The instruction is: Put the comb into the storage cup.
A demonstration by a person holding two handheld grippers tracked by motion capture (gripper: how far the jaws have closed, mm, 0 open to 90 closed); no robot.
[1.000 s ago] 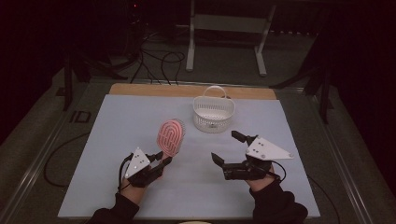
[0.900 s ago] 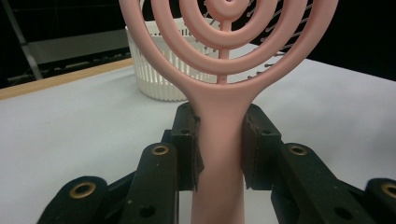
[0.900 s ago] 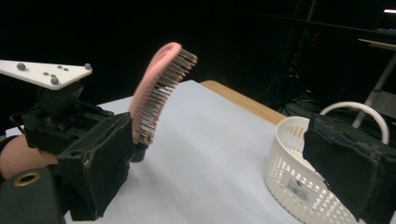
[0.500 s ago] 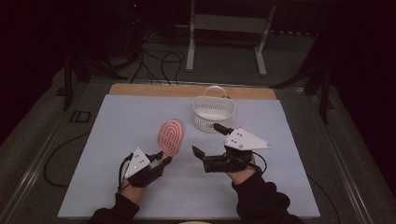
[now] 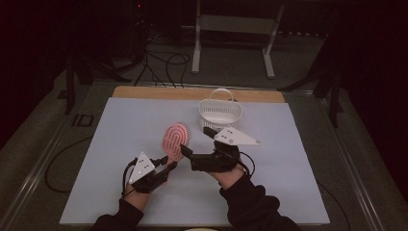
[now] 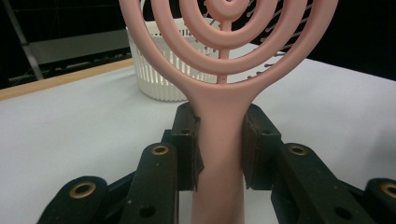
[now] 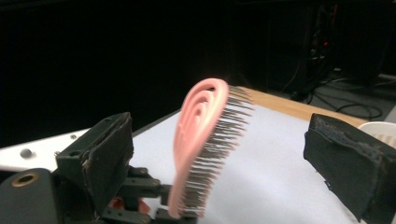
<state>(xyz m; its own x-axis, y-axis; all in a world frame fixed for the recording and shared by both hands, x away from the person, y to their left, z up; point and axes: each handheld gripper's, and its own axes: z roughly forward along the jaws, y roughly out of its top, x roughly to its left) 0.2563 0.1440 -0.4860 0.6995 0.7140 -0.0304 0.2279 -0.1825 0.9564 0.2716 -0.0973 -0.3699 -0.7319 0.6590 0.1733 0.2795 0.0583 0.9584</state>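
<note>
A pink hairbrush [image 5: 177, 137] with a ringed head stands upright over the white mat, its bristles facing right. My left gripper [image 5: 168, 166] is shut on its handle; in the left gripper view both pads [image 6: 187, 140] press the pink handle [image 6: 219, 154]. My right gripper [image 5: 195, 140] is open just right of the brush head, jaws pointing left. In the right gripper view the brush head [image 7: 201, 121] stands between the wide-apart jaws of the right gripper [image 7: 224, 158], touching neither.
A white slotted basket [image 5: 220, 111] with a handle stands at the back of the mat [image 5: 120, 144], beyond the right gripper. A wooden strip [image 5: 144, 92] edges the far side. Cables and a metal stand lie on the dark floor behind.
My right gripper has moved left across the mat until its open jaws stand around the brush head. The left gripper and the brush have stayed in place.
</note>
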